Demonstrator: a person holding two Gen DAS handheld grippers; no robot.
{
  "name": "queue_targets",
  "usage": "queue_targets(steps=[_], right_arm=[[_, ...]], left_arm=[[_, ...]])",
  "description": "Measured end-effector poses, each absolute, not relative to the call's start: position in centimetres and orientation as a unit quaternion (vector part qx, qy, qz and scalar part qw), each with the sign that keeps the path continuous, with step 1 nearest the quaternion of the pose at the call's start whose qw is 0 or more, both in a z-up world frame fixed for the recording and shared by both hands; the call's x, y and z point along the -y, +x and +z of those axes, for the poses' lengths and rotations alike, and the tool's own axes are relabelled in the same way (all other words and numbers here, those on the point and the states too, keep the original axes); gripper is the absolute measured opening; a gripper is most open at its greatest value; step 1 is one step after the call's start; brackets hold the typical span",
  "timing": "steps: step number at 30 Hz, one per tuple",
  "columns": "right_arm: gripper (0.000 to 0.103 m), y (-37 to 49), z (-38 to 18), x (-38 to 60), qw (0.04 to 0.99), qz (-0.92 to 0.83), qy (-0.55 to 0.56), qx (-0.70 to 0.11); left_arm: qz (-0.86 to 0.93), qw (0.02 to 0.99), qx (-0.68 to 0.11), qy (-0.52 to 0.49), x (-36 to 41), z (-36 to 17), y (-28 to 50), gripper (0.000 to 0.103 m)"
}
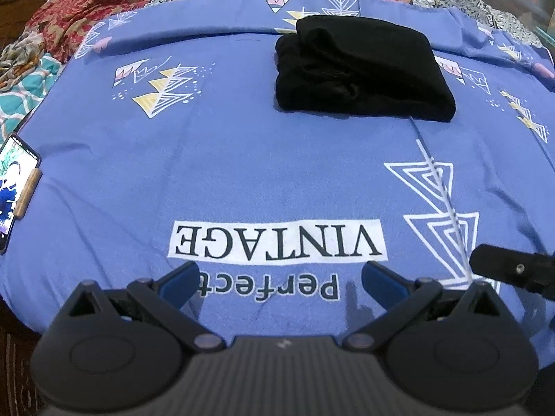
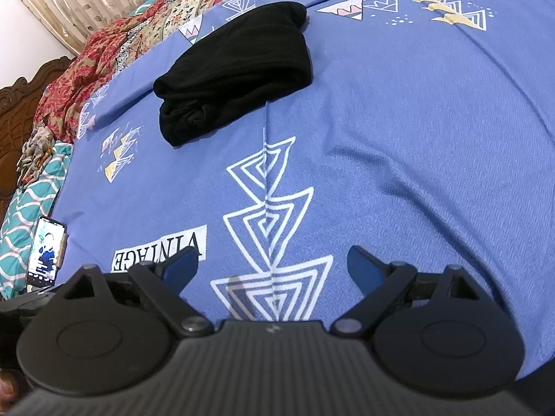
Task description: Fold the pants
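The black pants (image 1: 360,69) lie folded into a compact bundle on the blue patterned bedsheet (image 1: 242,159), toward the far side. In the right wrist view the same pants (image 2: 236,69) sit up and to the left. My left gripper (image 1: 281,277) hovers open over the "Perfect VINTAGE" print, well short of the pants, nothing between its blue pads. My right gripper (image 2: 272,263) is open too, above the white triangle print, and empty. Part of the right gripper (image 1: 513,267) shows at the right edge of the left wrist view.
A phone (image 1: 15,187) with a lit screen lies at the sheet's left edge, also in the right wrist view as the phone (image 2: 47,253). Red floral and teal bedding (image 1: 86,10) is heaped behind and left. A carved wooden headboard (image 2: 17,104) stands at far left.
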State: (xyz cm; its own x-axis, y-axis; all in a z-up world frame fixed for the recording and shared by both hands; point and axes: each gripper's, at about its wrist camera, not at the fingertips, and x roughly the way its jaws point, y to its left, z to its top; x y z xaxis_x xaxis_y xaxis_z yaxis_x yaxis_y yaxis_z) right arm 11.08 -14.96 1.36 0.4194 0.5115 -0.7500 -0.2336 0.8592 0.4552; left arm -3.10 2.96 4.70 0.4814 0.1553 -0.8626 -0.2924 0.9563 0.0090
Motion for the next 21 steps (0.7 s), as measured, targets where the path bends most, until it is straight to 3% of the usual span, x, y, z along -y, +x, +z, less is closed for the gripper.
queue_targets(steps=[9, 21], right_arm=[[0.095, 11.0, 1.3, 14.9, 0.83, 0.224, 0.142, -0.49], [0.095, 10.6, 1.3, 14.7, 0.83, 0.222, 0.145, -0.49]], left_arm=[[0.138, 0.877, -0.461, -0.013, -1.3, 5.6, -3.7, 0.103], [0.14, 0.867, -0.475, -0.054, -2.0, 6.0, -3.5, 0.103]])
